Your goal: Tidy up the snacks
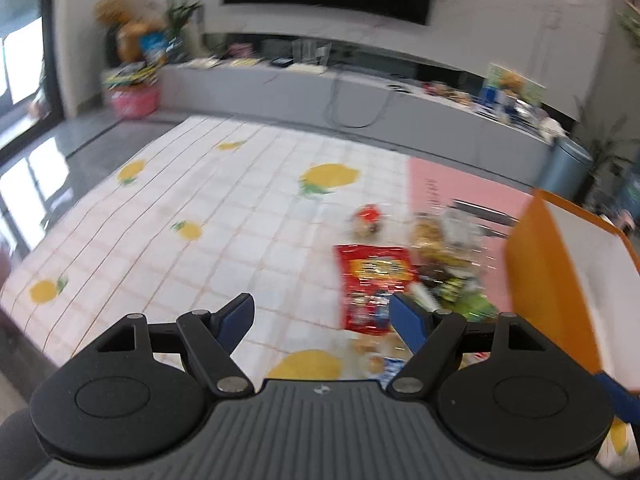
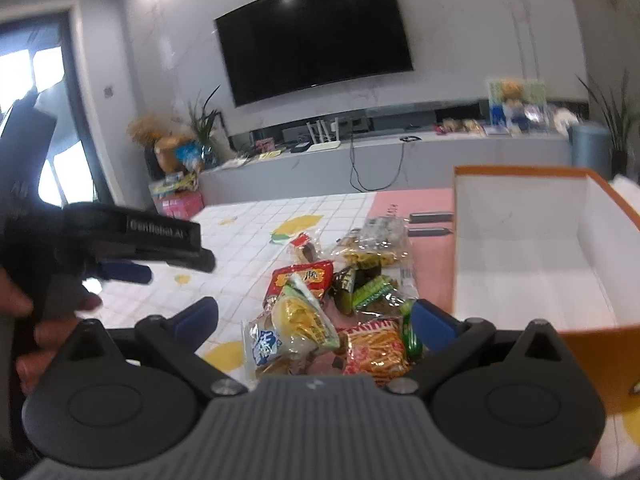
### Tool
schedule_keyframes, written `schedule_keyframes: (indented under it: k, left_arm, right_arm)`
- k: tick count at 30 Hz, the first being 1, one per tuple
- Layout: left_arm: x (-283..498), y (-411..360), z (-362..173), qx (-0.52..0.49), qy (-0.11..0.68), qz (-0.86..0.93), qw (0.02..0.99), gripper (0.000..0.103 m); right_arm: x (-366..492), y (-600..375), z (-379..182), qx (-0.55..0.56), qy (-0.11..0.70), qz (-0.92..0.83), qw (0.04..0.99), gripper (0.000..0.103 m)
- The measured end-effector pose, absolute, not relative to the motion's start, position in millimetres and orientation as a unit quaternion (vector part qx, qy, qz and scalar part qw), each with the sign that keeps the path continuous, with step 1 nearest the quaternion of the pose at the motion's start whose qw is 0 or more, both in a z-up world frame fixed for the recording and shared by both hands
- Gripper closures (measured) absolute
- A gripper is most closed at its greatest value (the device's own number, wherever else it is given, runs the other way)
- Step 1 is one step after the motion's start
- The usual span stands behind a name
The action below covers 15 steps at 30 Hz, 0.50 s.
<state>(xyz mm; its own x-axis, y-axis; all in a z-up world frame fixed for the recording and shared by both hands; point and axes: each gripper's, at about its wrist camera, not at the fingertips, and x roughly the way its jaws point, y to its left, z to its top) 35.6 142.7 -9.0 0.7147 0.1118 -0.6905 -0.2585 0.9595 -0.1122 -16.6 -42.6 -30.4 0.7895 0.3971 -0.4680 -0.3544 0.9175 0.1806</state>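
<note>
My left gripper (image 1: pixel 322 312) fingers spread, empty, over tablecloth (image 1: pixel 200 208), my right gripper (image 2: pixel 316 316) fingers spread, empty, above snacks (image 2: pixel 332 308), box (image 2: pixel 520 248) beside them

One orange box (image 2: pixel 516 240). One heap of snack packets (image 2: pixel 340 300) (roughly a dozen, overlapping, exact count unclear). One red bag (image 1: pixel 372 280). Two dark bars (image 2: pixel 430 224) on pink mat (image 2: pixel 432 264). One television (image 2: pixel 316 32).

A home living room: a wall-mounted television (image 2: pixel 314 34) hangs on the far wall above a long grey media console (image 2: pixel 384 164), with potted plants (image 2: pixel 204 120) at the far left.
</note>
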Motion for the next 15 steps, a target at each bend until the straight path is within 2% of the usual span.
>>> schedule_keyframes:
  k: [7,15]
  left_arm:
    - [46.3,185.9,-30.8,-0.16,0.398,0.129,0.894,0.013]
    - [57.5,193.1,-46.5,-0.169,0.417,0.119,0.885,0.013]
  right_arm:
    - [-5.4,11.5,-45.7,-0.065,0.237,0.194,0.95,0.003]
    - [49.5,44.8,-77.7,-0.069,0.332,0.193,0.921,0.003]
